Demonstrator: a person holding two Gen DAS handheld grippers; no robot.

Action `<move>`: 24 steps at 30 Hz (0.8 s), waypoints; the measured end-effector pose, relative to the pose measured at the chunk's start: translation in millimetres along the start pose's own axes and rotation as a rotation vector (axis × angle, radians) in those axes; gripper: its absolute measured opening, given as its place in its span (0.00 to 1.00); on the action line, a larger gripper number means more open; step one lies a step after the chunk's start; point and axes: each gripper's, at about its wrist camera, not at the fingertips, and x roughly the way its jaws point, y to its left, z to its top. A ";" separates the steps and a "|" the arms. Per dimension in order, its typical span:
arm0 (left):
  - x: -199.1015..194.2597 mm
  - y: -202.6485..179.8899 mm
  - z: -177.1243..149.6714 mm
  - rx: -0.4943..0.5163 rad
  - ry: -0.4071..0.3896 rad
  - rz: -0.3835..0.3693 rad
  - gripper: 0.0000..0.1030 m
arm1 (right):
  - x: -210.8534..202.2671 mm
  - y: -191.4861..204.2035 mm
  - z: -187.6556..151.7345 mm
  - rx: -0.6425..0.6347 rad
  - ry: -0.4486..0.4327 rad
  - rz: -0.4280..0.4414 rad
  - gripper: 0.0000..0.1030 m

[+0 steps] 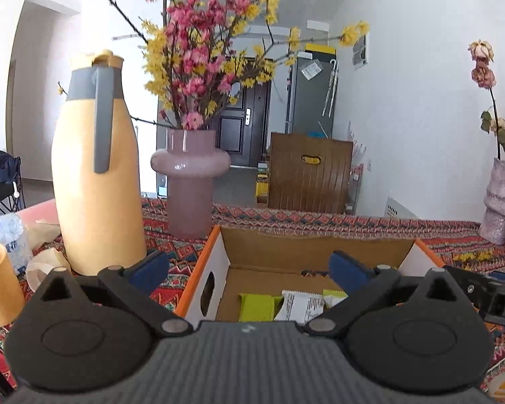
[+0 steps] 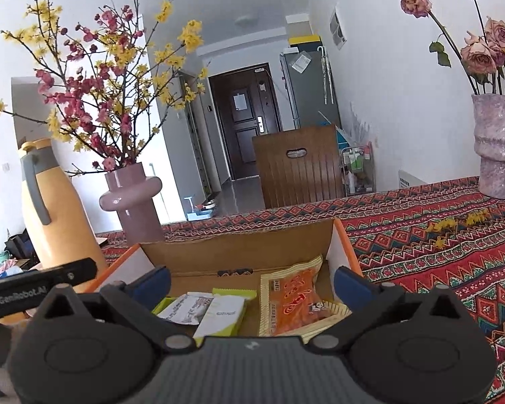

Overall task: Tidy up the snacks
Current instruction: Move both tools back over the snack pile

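Left gripper [image 1: 249, 274]: jaws spread wide, nothing between the blue pads; it hangs over the near edge of the cardboard box [image 1: 320, 247], aimed slightly downward.
Right gripper [image 2: 252, 281]: also wide open and empty, poised above the box's near edge; from the left wrist view its dark body shows at the box's right side.
Cardboard box: open-topped, orange trim on its rim, white outer walls with an oval handle hole in the left wall; it sits on the patterned tablecloth [image 2: 437, 256] towards the table's near edge.
Green snack bar [image 1: 256, 307]: flat on the box floor, left part, near edge.
White snack packet [image 1: 301, 306]: just right of the green bar, overlapping it.
White-and-green packet [image 2: 223, 313]: seen from the right wrist, lying beside the white one, mid-floor.
Orange snack bag [image 2: 298, 298]: right part of the box floor, its top leaning towards the right wall.
Yellow thermos jug [image 1: 96, 171]: upright beyond the box's left side.
Pink vase [image 1: 190, 181]: upright behind the box's far left corner, holding pink and yellow blossom branches.
Pale textured vase [image 2: 496, 148]: far right edge of the table, with dried roses.
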 end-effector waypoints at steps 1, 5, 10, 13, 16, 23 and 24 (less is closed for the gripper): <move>-3.3 -0.6 2.6 -0.003 -0.007 -0.002 1.00 | -1.3 -0.1 1.3 -0.001 -0.007 -0.001 1.00; -23.1 -3.7 11.9 0.011 -0.030 0.016 1.00 | -13.6 1.2 9.4 -0.009 -0.049 -0.013 1.00; -53.9 0.4 15.1 0.022 -0.029 -0.026 1.00 | -44.6 1.4 14.2 -0.026 -0.076 -0.016 1.00; -70.5 5.3 10.2 0.041 -0.027 -0.049 1.00 | -62.3 0.6 8.6 -0.040 -0.069 -0.020 1.00; -83.4 12.6 0.4 0.049 -0.008 -0.063 1.00 | -79.6 -2.5 -2.9 -0.052 -0.052 -0.019 1.00; -87.9 35.6 -38.7 0.053 0.090 -0.055 1.00 | -99.4 -14.6 -43.0 -0.051 0.058 -0.062 1.00; -86.6 38.7 -44.9 0.052 0.106 -0.046 1.00 | -101.3 -17.5 -50.0 -0.044 0.077 -0.070 1.00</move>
